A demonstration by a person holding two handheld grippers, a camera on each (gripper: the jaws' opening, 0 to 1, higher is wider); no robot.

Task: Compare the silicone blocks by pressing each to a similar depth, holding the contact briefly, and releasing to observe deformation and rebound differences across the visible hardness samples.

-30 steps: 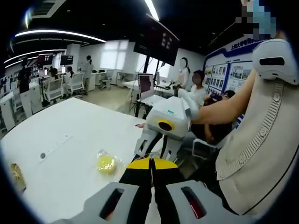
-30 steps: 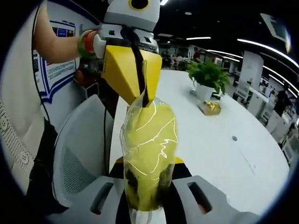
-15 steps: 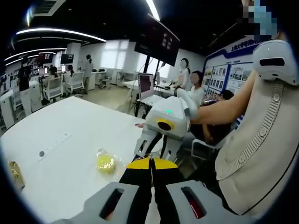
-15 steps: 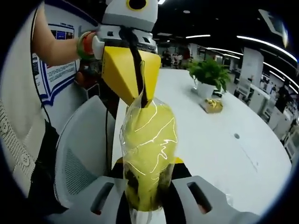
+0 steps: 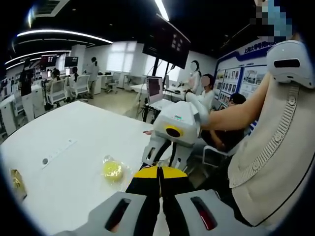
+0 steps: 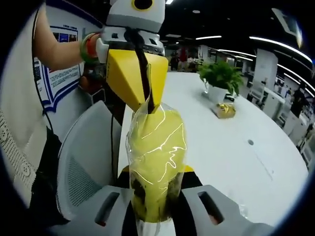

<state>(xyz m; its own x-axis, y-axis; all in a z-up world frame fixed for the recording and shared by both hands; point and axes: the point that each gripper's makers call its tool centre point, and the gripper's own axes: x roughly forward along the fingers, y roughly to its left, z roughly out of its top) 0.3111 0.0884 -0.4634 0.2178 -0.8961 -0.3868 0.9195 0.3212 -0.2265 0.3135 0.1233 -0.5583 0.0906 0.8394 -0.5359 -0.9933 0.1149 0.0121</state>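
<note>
In the right gripper view, the right claw is closed on the lower end of a yellow silicone block in a clear wrapper, which stands upright in the middle of the picture. At 12 o'clock above it the left claw comes down with its yellow jaws drawn together, pinching the top edge of the wrapper, so the wrapped block is held between the two claws above the edge of the white desk. Toward 2 o'clock on the desk stand a potted plant and, just beside it, a small gold-wrapped item. A grey mesh chair lies at 8 o'clock.

The left gripper view looks the other way. Its own claw shows black and yellow jaws pressed shut, though the wrapper they pinch cannot be made out here. The right gripper faces it at centre. On the desk at 8 o'clock lies a second wrapped yellow block, well apart from both claws. Seated people sit at 1 o'clock.
</note>
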